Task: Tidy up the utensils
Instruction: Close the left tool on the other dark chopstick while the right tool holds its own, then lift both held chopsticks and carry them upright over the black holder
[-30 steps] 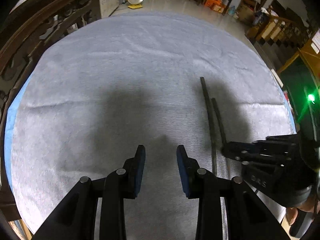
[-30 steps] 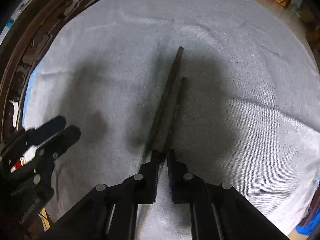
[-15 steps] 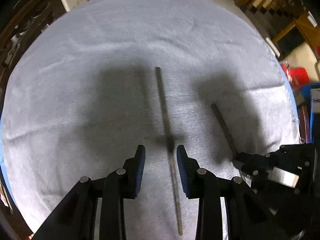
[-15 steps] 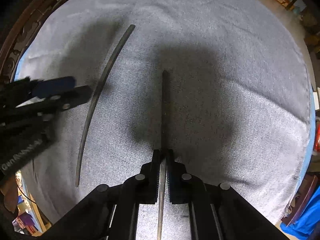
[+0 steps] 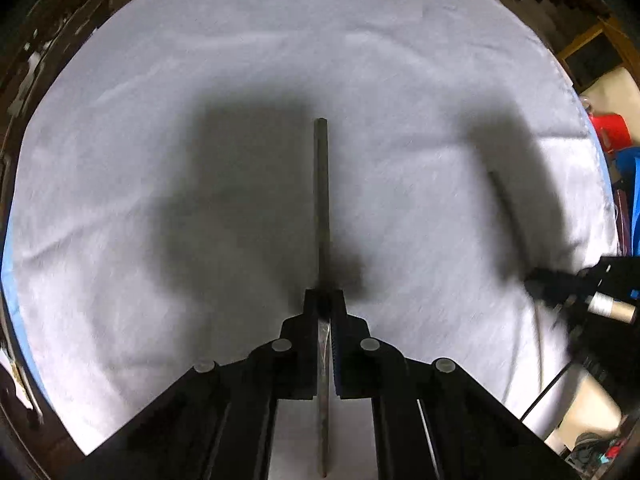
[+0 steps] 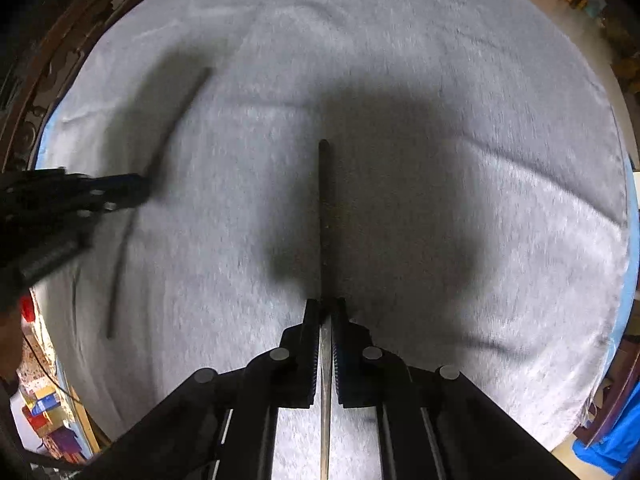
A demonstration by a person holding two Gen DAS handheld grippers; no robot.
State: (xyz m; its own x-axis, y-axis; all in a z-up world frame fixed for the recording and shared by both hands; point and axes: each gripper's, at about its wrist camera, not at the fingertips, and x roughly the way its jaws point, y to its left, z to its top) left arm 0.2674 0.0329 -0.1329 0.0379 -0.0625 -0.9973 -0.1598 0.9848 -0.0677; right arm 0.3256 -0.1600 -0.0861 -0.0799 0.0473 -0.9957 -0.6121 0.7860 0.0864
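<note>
Two dark chopsticks, one per gripper. First chopstick (image 5: 322,208) lies near the middle of the grey cloth (image 5: 280,60), clamped between the closed jaws of the left gripper (image 5: 324,308). Second chopstick (image 6: 325,216) sits toward the cloth's right edge, pinched in the closed right gripper (image 6: 325,312). The two sticks lie well apart, roughly parallel. No readable writing or brand anywhere. Blue underlay (image 6: 631,240) shows at the cloth's rim.

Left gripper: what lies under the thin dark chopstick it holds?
Only the pale grey towel-like cloth, shadowed beneath the thin dark chopstick. The left gripper fingers cover the cloth where they clamp it.
</note>
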